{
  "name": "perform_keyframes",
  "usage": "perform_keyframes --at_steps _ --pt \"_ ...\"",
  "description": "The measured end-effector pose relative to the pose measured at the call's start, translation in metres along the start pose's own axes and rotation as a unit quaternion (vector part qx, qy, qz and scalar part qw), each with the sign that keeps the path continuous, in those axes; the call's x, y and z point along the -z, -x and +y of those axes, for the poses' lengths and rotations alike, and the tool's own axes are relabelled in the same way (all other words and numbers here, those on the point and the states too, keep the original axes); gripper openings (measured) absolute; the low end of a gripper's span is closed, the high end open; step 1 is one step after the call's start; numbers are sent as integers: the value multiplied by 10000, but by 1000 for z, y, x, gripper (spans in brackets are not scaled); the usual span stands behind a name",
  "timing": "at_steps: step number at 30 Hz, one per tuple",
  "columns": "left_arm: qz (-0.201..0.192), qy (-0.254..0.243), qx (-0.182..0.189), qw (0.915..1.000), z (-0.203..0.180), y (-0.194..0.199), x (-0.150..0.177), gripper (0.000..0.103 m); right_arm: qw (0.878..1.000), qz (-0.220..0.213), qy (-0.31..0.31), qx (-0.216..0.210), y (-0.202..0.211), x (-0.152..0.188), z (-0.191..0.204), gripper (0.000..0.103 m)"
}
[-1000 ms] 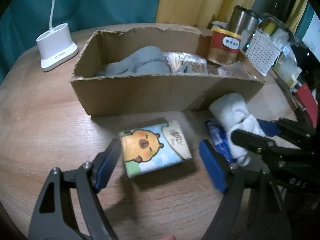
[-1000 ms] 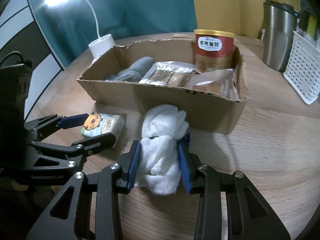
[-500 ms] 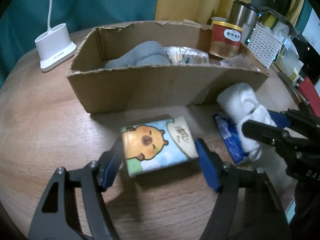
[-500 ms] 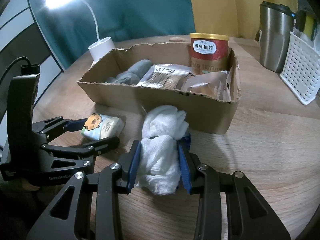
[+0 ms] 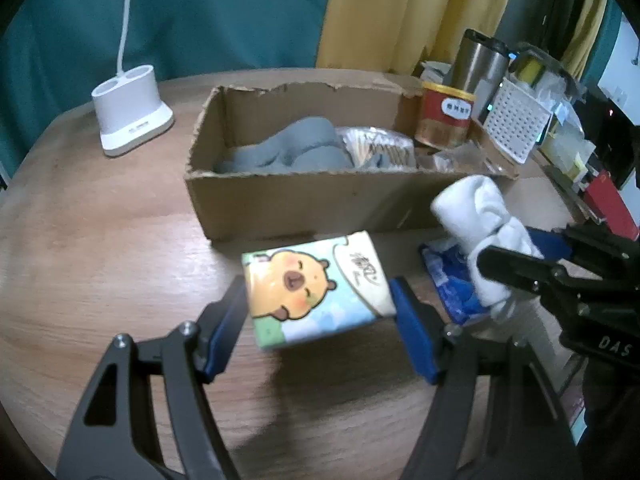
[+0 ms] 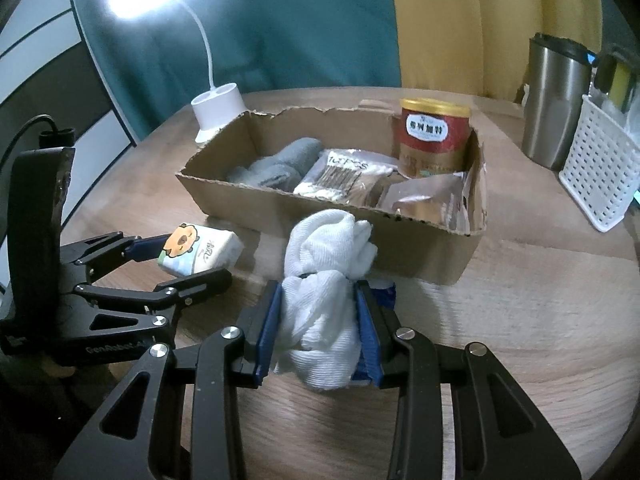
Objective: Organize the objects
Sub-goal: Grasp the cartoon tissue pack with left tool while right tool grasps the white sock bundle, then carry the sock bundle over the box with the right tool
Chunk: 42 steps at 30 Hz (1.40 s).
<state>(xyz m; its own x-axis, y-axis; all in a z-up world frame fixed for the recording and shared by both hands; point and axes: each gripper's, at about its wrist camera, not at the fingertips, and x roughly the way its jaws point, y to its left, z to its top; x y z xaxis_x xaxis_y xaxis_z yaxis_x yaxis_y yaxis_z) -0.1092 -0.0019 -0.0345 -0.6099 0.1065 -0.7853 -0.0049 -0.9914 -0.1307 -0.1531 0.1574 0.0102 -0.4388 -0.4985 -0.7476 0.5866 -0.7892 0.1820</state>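
Observation:
My left gripper (image 5: 320, 320) is shut on a tissue pack (image 5: 316, 288) printed with a cartoon capybara and holds it just above the table, in front of the cardboard box (image 5: 320, 200). It also shows in the right wrist view (image 6: 200, 252). My right gripper (image 6: 318, 332) is shut on a white rolled cloth (image 6: 324, 280), close to the box's front wall (image 6: 420, 252). The cloth also shows in the left wrist view (image 5: 476, 216). The box holds a grey cloth (image 5: 296, 152), a bag of cotton swabs (image 6: 344, 176), a brown packet (image 6: 424, 200) and a red can (image 6: 434, 136).
A blue packet (image 5: 452, 284) lies on the wooden table (image 5: 100, 260) under the white cloth. A white lamp base (image 5: 130, 112) stands at the back left. A steel tumbler (image 6: 554, 100) and a white perforated basket (image 6: 600, 176) stand to the right of the box.
My left gripper closed on the tissue pack and lifted it off the table. My right gripper kept its hold on the white cloth and rose slightly.

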Motion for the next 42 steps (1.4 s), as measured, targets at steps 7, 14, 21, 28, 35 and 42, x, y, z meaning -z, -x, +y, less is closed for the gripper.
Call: perform_keyframes --at_steps 7,14,21,28,35,42 --pt "-152 6 20 9999 6 13 -5 71 10000 -68 47 56 6 -4 6 38" --pt "-266 20 67 9996 11 23 -7 71 9998 -132 98 108 11 -10 13 38" --pt "-350 65 82 9993 20 29 -9 71 9997 -150 150 147 11 -15 21 38" --pt "-421 77 70 9991 31 35 -12 71 9995 -192 193 132 11 -23 30 38" --pt "-491 112 78 9987 43 40 -14 71 9993 -285 230 118 11 -34 40 38" --pt "-573 173 54 9982 54 45 -18 71 9992 -300 265 84 7 -42 48 38"
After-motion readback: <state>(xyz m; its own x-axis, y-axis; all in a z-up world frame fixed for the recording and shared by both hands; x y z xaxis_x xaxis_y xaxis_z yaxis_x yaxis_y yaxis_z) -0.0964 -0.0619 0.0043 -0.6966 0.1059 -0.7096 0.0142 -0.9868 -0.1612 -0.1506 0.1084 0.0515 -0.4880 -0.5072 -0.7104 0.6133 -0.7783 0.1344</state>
